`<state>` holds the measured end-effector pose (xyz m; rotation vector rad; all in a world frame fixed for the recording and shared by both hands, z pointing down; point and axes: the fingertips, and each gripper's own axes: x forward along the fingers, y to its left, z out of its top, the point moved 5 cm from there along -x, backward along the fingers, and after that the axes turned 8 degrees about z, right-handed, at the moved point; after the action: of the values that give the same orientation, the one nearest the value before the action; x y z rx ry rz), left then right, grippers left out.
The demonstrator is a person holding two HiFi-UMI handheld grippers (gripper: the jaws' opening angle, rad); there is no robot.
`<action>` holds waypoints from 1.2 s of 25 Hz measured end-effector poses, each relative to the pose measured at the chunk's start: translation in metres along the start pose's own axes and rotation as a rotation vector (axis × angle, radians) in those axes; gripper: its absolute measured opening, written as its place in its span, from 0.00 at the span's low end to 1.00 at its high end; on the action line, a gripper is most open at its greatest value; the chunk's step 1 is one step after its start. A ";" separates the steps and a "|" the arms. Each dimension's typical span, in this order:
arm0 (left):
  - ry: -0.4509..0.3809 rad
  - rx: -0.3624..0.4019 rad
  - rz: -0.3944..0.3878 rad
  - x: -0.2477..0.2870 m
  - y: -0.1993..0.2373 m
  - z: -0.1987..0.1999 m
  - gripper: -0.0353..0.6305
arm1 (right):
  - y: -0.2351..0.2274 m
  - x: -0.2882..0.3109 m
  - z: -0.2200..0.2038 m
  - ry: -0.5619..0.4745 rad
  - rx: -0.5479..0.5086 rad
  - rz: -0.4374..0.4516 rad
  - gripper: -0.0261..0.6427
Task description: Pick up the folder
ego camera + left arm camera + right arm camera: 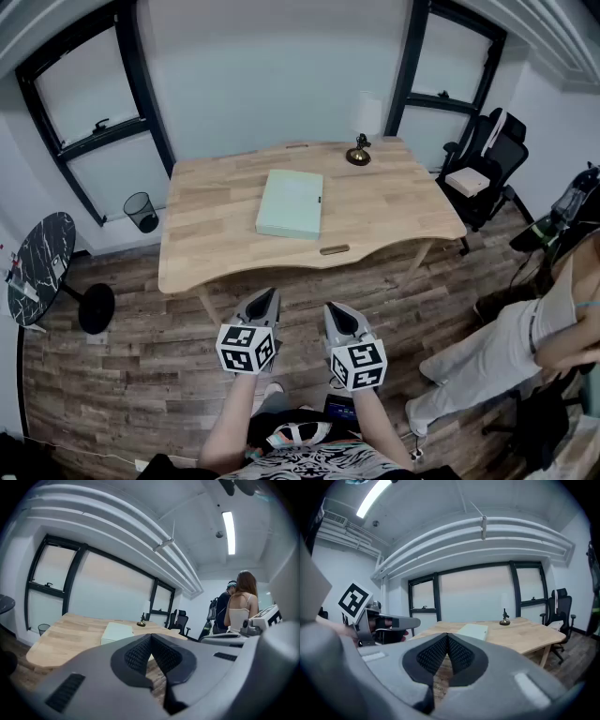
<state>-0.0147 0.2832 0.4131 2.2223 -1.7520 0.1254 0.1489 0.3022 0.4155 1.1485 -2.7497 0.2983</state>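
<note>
Pale green rectangular folder (291, 203) mid light wooden table (202, 253), well inside edges; left gripper (269, 294), right gripper (331, 309) jaws together, empty, short of near edge.

Open floor (309, 272) lies between your left gripper (270, 296), your right gripper (335, 311) and the near edge of the table (206, 253). Bare wood runs all round the folder (291, 203), open from the near edge and both sides; the small brass ornament (357, 154) stands at the far edge, well apart from it. To your right, a person (506, 337) stands near the table's corner.
</note>
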 end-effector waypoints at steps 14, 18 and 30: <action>-0.005 0.001 0.011 0.000 0.014 0.004 0.06 | -0.003 -0.002 0.008 -0.064 -0.010 0.027 0.04; -0.011 -0.023 0.049 0.004 0.032 0.002 0.06 | -0.003 0.014 0.004 0.014 -0.105 0.014 0.05; 0.116 0.179 0.050 0.142 0.101 0.005 0.06 | -0.089 0.149 0.011 0.044 -0.029 -0.072 0.05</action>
<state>-0.0775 0.1285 0.4635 2.2421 -1.7966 0.4299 0.1078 0.1364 0.4477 1.2163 -2.6592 0.2709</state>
